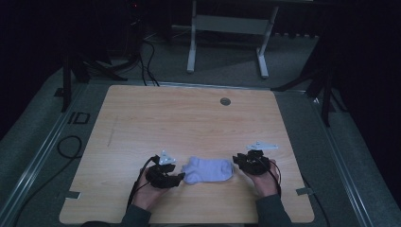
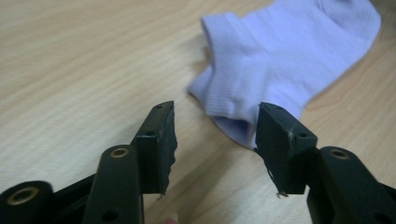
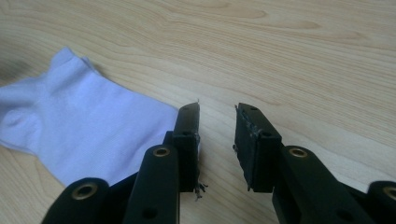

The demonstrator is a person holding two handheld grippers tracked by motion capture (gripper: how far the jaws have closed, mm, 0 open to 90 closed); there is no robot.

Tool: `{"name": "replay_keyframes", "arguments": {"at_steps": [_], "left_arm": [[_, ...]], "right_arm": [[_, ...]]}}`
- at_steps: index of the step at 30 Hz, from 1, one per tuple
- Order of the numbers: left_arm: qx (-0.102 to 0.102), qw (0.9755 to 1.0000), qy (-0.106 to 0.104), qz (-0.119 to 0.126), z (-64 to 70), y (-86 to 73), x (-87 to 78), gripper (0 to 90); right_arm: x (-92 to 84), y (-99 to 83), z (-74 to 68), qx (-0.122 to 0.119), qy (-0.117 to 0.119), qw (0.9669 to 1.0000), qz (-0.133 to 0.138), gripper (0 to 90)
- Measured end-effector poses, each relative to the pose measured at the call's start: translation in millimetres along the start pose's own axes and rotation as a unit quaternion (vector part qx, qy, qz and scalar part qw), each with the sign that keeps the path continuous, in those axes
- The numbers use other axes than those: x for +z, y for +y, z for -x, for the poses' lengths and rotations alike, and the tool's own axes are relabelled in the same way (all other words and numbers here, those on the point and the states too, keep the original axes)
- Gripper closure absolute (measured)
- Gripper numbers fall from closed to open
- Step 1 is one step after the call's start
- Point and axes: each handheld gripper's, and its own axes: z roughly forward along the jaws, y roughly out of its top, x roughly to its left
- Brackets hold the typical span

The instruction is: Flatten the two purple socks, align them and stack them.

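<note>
One pale lilac sock (image 1: 208, 170) lies flat on a light wooden table (image 1: 189, 118), with two hand-held grippers at its ends, one in each of a person's two hands. In the high view, the left gripper (image 1: 177, 178) sits at the sock's left end and the right gripper (image 1: 238, 161) at its right end, so the single sock lies directly between the two tools, near the table's front edge. Each gripper carries one grey three-cornered plate on top and trails one dark cable back along a dark sleeve. From the left gripper (image 2: 215, 140) view, its two black jaws stand spread, a clear gap of bare wood between them; the sock (image 2: 280, 56) lies just ahead and toward the right-hand jaw, whose tip overlaps the edge of the ribbed cuff, though no pad presses the fabric. From the right gripper (image 3: 217, 135) view, its two jaws stand parted more narrowly, with bare table (image 3: 303, 56) in the gap; the sock (image 3: 84, 126) spreads out ahead and to the left, its edge reaching the outer side of the left-hand jaw, and nothing is pinched. Beyond both grippers, toward the far edge, the tabletop bears one round cable hole (image 1: 225, 101). Farther off, one pale desk frame (image 1: 227, 28) with two legs stands on the grey floor.
</note>
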Motion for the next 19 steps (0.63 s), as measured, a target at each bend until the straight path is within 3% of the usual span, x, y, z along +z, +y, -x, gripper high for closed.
{"name": "replay_keyframes", "arguments": {"at_steps": [4, 13, 19], "left_arm": [[-0.013, 0.9998, 0.010, 0.007, -10.8, -0.4, -2.9, 45.9], [-0.033, 0.9975, 0.059, 0.019, -36.0, -3.5, -7.8, 46.5], [-0.040, 0.9923, 0.114, 0.028, -52.9, -5.2, -8.4, 47.7]], "right_arm": [[-0.8, -2.4, 5.2, 0.004, -0.003, 1.0000, 0.005, 68.0], [-2.9, -9.3, 18.7, 0.014, -0.024, 0.9996, 0.006, 66.9], [-6.0, -17.9, 36.9, 0.011, -0.068, 0.9976, 0.010, 66.1]]}}
